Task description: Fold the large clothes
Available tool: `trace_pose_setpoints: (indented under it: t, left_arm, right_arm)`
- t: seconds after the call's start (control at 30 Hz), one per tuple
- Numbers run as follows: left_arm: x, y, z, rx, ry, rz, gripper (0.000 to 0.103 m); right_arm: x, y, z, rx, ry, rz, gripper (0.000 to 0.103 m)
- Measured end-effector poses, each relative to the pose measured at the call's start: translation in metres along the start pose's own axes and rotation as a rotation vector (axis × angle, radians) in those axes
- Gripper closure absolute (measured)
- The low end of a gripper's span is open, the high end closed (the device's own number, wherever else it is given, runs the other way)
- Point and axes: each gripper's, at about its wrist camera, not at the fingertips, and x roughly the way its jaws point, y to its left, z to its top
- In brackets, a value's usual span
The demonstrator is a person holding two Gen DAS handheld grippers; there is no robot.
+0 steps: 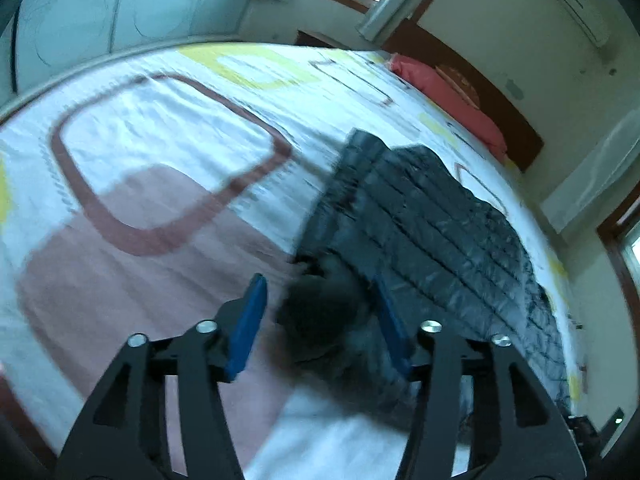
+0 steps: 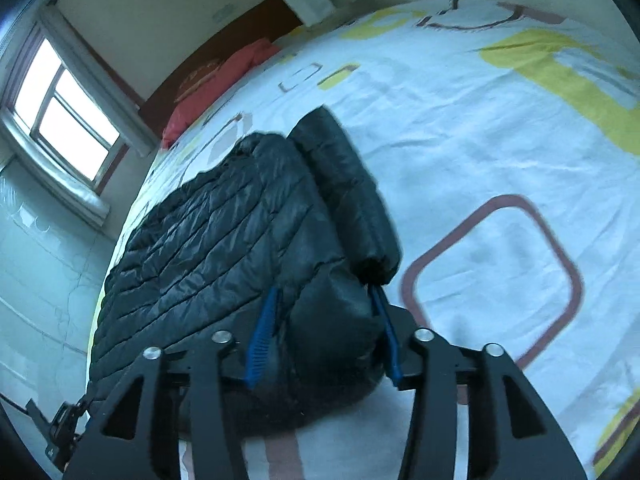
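Note:
A dark quilted puffer jacket [image 1: 420, 220] lies folded on the patterned bedsheet [image 1: 160, 140], close to the bed's near edge. My left gripper [image 1: 317, 280] stands open over the jacket's blurred lower corner; dark fabric sits between the blue fingers, and a gap shows beside the left pad. In the right wrist view the jacket [image 2: 200, 240] has a sleeve [image 2: 348, 184] folded along its right side. My right gripper [image 2: 324, 290] is open, its blue fingers standing either side of the puffy folded end, right by the sleeve's cuff.
A red pillow [image 1: 448, 96] lies against the brown headboard [image 1: 500, 112] at the far end of the bed. Wide bare sheet [image 2: 480, 140] stretches beside the jacket. A window [image 2: 64, 112] and pale wardrobe doors [image 1: 100, 8] border the bed.

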Motion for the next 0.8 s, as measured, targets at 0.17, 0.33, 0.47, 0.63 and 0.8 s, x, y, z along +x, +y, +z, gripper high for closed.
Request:
trace_pose_setpoints:
  t: [0.17, 0.33, 0.47, 0.63, 0.8]
  left_arm:
    - [-0.021, 0.014, 0.006, 0.070, -0.057, 0.146, 0.046]
    - [-0.028, -0.007, 0.012, 0.181, -0.089, 0.176, 0.046]
    - [-0.023, -0.054, 0.009, 0.304, -0.088, 0.109, 0.047]
    - [0.013, -0.126, -0.009, 0.485, -0.040, 0.064, 0.077]
    - [0.053, -0.175, -0.020, 0.561, -0.014, 0.102, 0.078]
  right_arm:
    - [-0.013, -0.004, 0.005, -0.026, -0.043, -0.084, 0.053]
    - [-0.026, 0.023, 0.011, -0.141, -0.126, -0.172, 0.053]
    - [-0.021, 0.067, 0.003, -0.282, -0.114, -0.109, 0.058]
    - [0.025, 0.138, -0.018, -0.470, 0.003, -0.033, 0.079]
    - [0.066, 0.192, -0.026, -0.552, 0.072, -0.019, 0.080]
